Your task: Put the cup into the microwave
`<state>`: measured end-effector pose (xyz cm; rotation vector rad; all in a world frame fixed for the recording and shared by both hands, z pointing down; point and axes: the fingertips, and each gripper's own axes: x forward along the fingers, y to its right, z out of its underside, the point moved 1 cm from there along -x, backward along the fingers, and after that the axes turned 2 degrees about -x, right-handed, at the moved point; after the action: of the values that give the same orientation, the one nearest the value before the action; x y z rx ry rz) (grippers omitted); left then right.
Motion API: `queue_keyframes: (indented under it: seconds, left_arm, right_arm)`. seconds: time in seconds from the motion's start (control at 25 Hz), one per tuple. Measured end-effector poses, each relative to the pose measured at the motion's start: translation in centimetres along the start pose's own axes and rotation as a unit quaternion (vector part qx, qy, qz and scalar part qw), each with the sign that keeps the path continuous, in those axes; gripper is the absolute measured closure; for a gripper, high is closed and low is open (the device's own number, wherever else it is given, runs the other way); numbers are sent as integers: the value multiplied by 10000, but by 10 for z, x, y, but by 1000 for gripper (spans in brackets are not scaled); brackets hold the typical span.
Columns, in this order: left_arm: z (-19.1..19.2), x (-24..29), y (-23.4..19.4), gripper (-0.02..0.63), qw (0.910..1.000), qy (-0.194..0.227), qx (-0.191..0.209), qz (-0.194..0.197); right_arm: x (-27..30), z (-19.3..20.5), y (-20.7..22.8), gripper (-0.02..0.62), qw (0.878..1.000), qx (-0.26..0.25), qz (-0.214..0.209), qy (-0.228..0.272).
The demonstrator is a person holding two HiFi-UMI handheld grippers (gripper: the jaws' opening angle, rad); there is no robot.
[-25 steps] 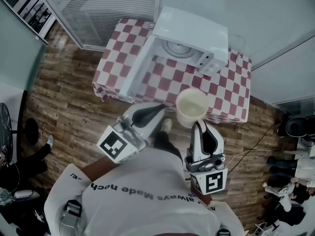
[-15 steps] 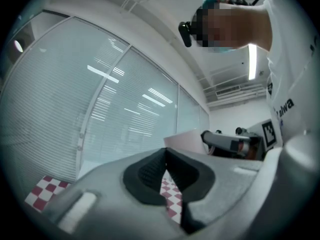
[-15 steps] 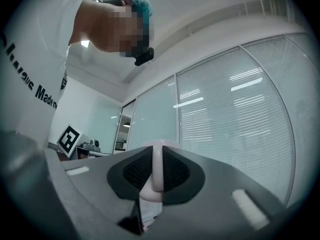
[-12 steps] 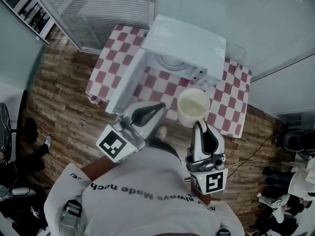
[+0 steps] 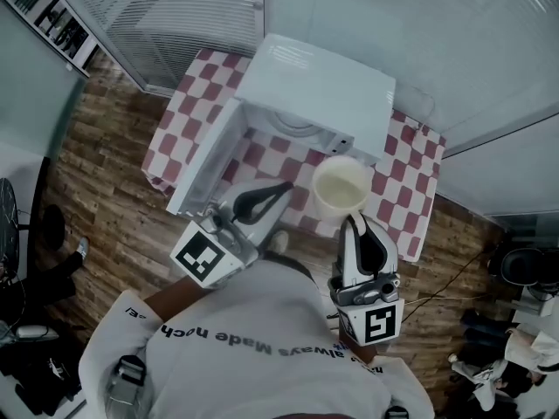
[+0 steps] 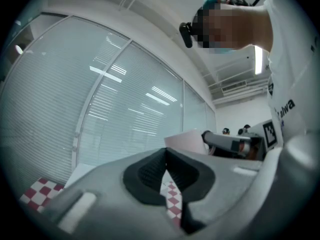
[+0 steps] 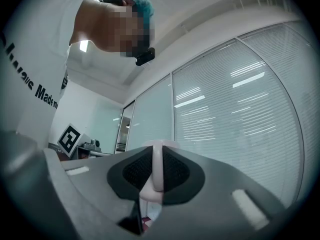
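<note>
A pale cup (image 5: 341, 187) hangs upright in the air above the table's near edge, just in front of the microwave's control side. My right gripper (image 5: 352, 220) is shut on its near rim; in the right gripper view the cup wall (image 7: 157, 170) is pinched between the dark pads (image 7: 175, 171). The white microwave (image 5: 319, 84) stands on the checkered table (image 5: 410, 168) with its door (image 5: 203, 162) swung open to the left and the turntable (image 5: 293, 127) showing inside. My left gripper (image 5: 281, 188) is shut and empty, near the open door and left of the cup (image 6: 186, 140).
The red-and-white tablecloth (image 5: 179, 129) hangs over a small table against glass walls with blinds (image 5: 166, 16). Wood floor (image 5: 96, 173) surrounds it. A cable (image 5: 454, 269) runs on the floor at the right, and people sit at the far right and left edges.
The table and microwave have slid left and lower in the head view. The cup, still in the right gripper, now lies closer to the microwave's front. The left gripper has kept its pose.
</note>
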<state>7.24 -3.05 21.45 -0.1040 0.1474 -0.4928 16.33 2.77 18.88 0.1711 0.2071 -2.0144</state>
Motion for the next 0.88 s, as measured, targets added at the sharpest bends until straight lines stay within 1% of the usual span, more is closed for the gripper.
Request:
queue_keyframes:
  seconds: [0.08,0.2,0.28,0.4,0.56,0.68,0.88]
  left_arm:
    - [3,7,-2,603,10000,25,14,-28]
    - [8,14,-5,603,10000,-31,-70,-63]
    - [11,17,-10,603,10000,-54,-26,-78]
    - [8,18,-20,601,9999,6,-55,-128]
    - [6,15,-39,603,9999,-33,-62,-146]
    - [2,15,-54,603,9998,-37,-172,-111]
    - [-7,12,-85,601,9999,8,-101,4]
  right_arm:
    - [2,4,8,558,10000,-6,-27,-27]
    - [5,8,16,558,10000,8,-43,-37]
    - [9,10,20,558,10000,20,-59,-45]
    - [19,14,22,558,9999,25,-93,-77]
    - [37,16,20,558,9999,-6,-117,-74]
    - [53,16,17,558,9999,-27,-94,-55]
    - [87,14,12,558,10000,-80,9,3]
